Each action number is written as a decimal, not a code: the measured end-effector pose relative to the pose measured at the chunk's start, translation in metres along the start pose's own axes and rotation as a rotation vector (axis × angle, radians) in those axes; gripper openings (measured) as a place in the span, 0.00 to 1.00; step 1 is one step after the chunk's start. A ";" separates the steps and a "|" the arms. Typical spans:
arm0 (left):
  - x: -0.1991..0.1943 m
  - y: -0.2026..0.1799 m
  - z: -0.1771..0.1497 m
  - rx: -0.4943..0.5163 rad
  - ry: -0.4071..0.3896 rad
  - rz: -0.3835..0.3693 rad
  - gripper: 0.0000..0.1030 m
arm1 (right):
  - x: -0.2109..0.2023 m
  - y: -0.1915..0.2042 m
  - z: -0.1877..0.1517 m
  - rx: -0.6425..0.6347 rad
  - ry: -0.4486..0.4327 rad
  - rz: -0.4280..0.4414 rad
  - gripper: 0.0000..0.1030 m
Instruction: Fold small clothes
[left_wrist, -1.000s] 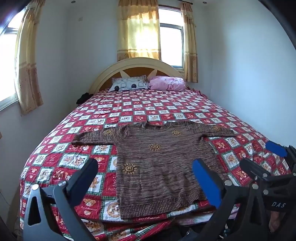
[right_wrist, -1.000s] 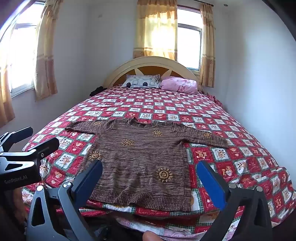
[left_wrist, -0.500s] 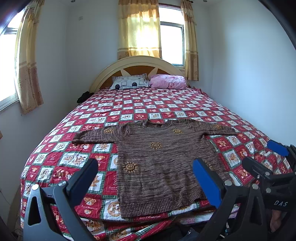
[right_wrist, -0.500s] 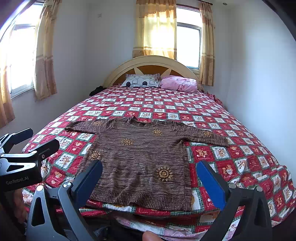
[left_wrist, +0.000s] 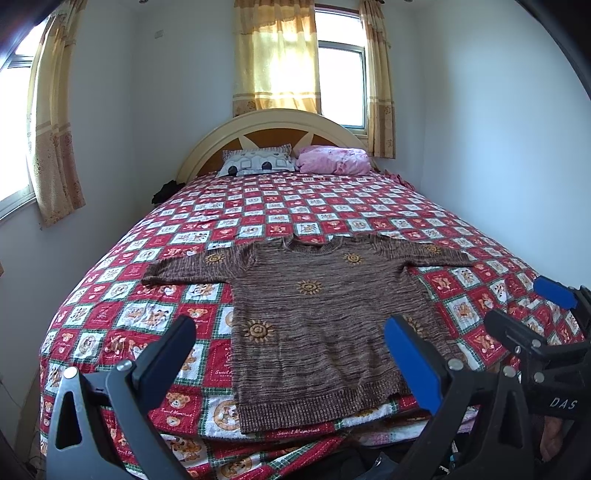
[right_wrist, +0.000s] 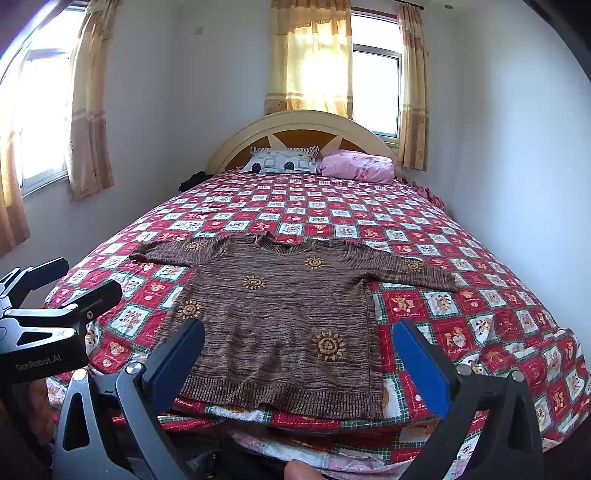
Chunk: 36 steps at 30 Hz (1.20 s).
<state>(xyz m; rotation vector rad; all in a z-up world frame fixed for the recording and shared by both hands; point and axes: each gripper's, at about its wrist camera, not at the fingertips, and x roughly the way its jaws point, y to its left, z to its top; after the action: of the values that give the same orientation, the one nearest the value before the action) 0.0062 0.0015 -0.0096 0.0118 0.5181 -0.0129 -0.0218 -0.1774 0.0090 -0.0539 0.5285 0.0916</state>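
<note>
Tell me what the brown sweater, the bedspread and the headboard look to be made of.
Brown sweater: looks like a matte knit, yarn mottled brown, with ribbed hem and collar and stitched yellow suns.
Bedspread: looks like soft printed cloth, probably cotton, in red and white bear squares; it creases at the bed's edge.
Headboard: smooth cream-painted arch with orange-brown panels, probably wood, though the paint hides any grain.

"GenRobot.AI" is printed in pale letters on the black body of the left gripper (right_wrist: 61, 280), seen left of the right gripper's fingers. "DAS" is lettered on the right gripper (left_wrist: 524, 310). "Sweet Memories" is repeated on the bedspread (left_wrist: 177, 413) below the left gripper's fingers.
</note>
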 end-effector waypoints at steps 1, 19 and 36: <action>0.000 0.000 0.000 -0.002 0.000 0.000 1.00 | 0.000 0.000 0.000 0.000 0.001 0.000 0.99; -0.001 0.001 0.000 0.000 -0.005 -0.001 1.00 | 0.002 0.001 -0.003 0.002 0.001 0.005 0.99; 0.000 0.002 -0.001 0.000 -0.003 0.000 1.00 | 0.006 0.000 -0.007 0.002 0.011 0.009 0.99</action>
<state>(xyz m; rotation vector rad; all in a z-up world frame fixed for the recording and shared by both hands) 0.0057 0.0037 -0.0098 0.0113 0.5147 -0.0132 -0.0198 -0.1775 -0.0004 -0.0497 0.5398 0.0997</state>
